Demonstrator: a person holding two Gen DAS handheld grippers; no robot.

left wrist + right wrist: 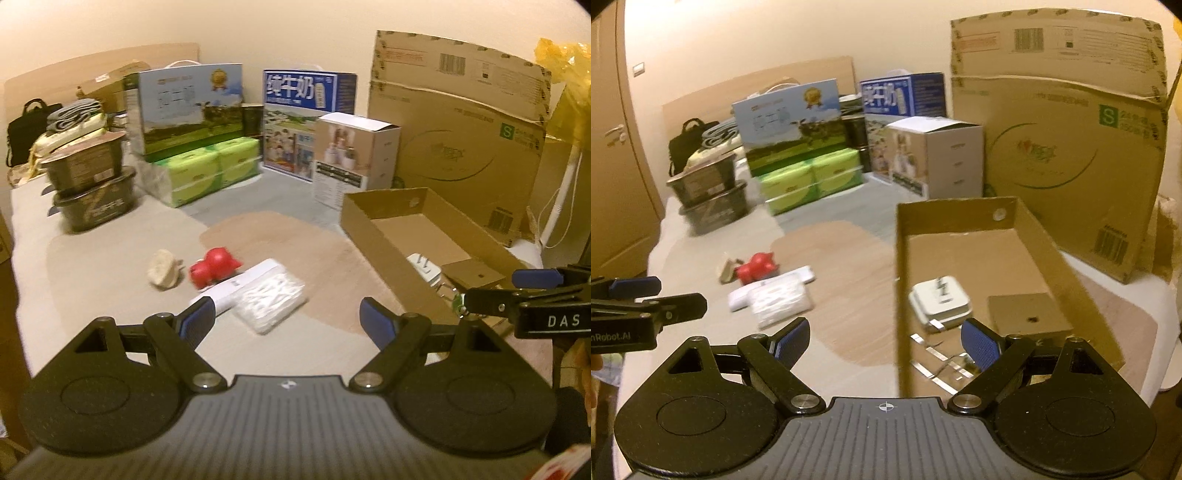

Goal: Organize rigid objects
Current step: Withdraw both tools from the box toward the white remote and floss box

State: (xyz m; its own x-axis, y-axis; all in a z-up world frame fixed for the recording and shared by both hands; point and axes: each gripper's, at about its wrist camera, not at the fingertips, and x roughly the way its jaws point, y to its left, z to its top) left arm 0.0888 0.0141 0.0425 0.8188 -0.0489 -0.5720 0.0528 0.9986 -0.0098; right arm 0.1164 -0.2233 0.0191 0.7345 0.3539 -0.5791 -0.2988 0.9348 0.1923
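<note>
With both the left gripper and right gripper hovering wide-fingered and empty, seems set for collecting: red toy, pale lump and white packet mid-bed, white adapter already inside cardboard tray toward the bed's right edge.

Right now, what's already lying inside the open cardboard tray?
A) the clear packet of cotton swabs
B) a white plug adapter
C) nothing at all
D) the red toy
B: the white plug adapter sits inside the cardboard tray, while the red toy lies outside it.
</note>
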